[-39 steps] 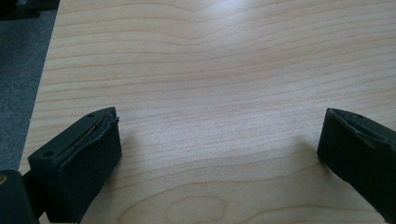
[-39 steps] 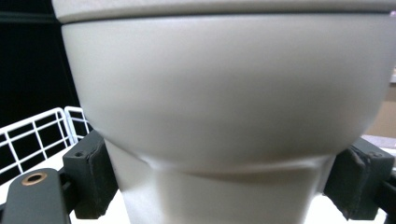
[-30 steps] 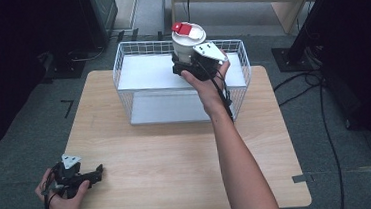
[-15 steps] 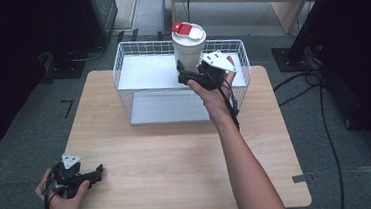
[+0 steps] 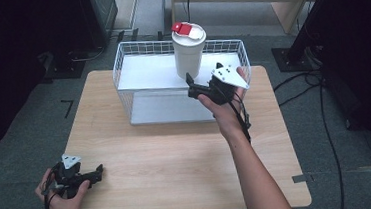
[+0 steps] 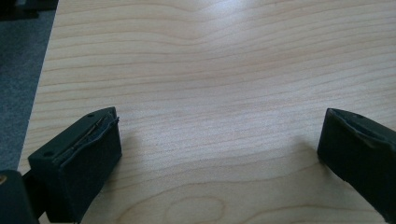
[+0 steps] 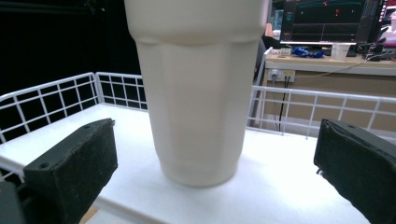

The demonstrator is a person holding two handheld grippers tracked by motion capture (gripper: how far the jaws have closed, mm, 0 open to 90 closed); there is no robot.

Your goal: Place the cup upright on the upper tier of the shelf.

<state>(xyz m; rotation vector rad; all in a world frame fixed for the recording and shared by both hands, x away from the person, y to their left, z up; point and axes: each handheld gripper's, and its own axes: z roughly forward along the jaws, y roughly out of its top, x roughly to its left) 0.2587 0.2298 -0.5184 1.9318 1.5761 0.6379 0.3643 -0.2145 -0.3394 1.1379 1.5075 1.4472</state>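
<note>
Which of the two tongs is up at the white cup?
The right tongs, open at the wire basket with the white cup standing between their jaws, untouched. The left tongs lie open over the table's near corner.

Tall white tumbler standing in a wire basket, both grippers apart from it

The white tumbler with a red-tabbed lid (image 5: 189, 51) stands upright in the white wire basket (image 5: 121, 72) on the light wooden table (image 5: 177, 150); the right gripper (image 5: 192, 86) sits just beside its base, the left gripper (image 5: 96, 174) rests near the front-left corner (well apart).
</note>
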